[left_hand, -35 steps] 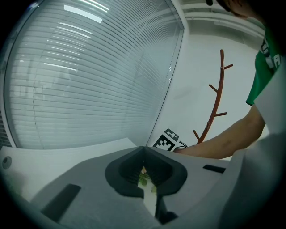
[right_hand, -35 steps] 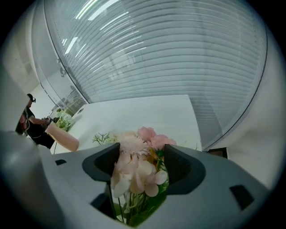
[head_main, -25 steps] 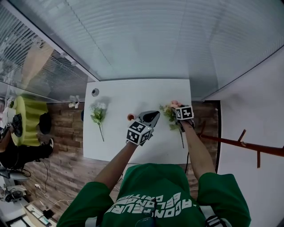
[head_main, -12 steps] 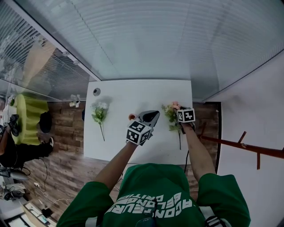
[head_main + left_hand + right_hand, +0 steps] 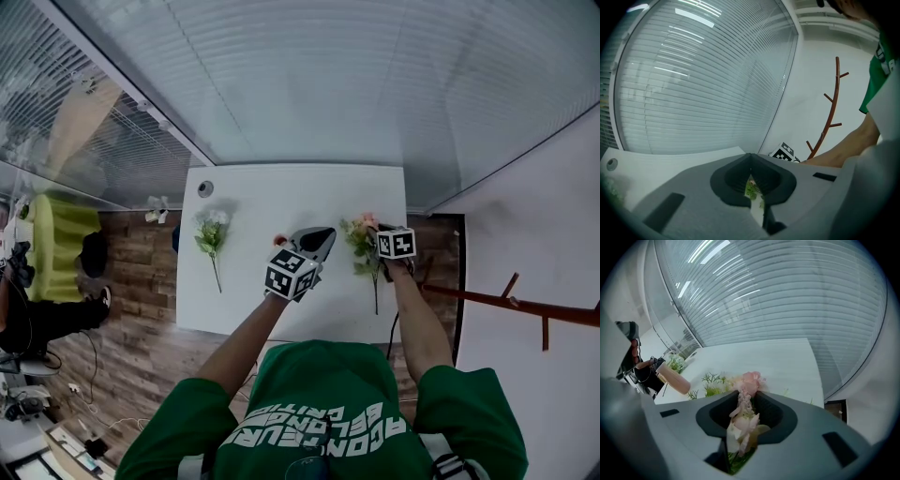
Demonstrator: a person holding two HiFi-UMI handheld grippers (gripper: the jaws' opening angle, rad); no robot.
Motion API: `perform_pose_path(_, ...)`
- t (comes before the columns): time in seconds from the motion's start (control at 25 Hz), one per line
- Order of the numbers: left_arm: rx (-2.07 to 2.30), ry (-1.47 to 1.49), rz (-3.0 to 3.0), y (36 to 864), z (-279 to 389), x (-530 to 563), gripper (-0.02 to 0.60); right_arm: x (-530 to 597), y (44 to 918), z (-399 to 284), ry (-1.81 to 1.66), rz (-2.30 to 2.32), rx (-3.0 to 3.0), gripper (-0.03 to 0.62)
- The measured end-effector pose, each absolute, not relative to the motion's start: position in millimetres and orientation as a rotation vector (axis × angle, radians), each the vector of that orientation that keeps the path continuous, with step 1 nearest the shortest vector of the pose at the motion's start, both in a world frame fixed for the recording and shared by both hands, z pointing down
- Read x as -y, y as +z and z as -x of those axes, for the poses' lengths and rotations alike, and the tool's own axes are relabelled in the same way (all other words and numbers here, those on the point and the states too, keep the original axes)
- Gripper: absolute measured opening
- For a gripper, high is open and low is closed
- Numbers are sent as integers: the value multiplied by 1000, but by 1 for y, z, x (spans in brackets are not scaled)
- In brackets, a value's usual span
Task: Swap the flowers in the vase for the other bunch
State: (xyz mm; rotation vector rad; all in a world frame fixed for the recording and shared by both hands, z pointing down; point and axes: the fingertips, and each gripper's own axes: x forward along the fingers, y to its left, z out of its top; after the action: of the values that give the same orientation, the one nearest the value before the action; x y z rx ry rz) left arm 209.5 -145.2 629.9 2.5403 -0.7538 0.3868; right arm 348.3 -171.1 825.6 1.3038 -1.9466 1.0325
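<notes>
- Both bunches are out, and the vase (image 5: 278, 241) mid-table looks empty. The white bunch (image 5: 211, 236) lies near the table's left edge.
- Your right gripper (image 5: 745, 404) has just been closing and now pinches the pink bunch (image 5: 750, 380) by the right edge. Your left gripper (image 5: 750, 159) has its fingers together on nothing.
- Left to do: put a bunch in the vase.

The table (image 5: 281, 197) is viewed from above the person's head, steeply downward, with both arms taken in. The left gripper view is set low over the table and faces along it toward the blinds (image 5: 693, 79). A marker cube (image 5: 786, 152) is caught at its right. The right gripper view is set close over the pink bunch (image 5: 747, 383) and faces across the table to the vase (image 5: 672, 377). Table and blinds are shared by all three views.
</notes>
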Motion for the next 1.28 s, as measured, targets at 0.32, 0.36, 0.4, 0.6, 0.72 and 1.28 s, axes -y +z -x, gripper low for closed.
perform_pose_path(0.32,759,353,-2547,624,-199,144,8,177,793,-336,957,-1372,2064,114)
perform_pose_path(0.36,757,351,-2549,623,-197,144,8,179,786,-334,939,-1387,2086,114)
perform_pose_path(0.4,756,350,-2552,621,-195,143,8,182,778,-331,920,-1402,2108,114)
perform_pose_path(0.6,758,329,-2575,610,-184,146,8,197,733,-318,810,-1472,2211,114)
perform_pose_path(0.72,780,302,-2580,594,-170,154,8,208,697,-304,740,-1497,2259,114)
perform_pose_path(1.28,918,190,-2595,548,-65,204,8,253,522,-209,286,-1613,2539,114)
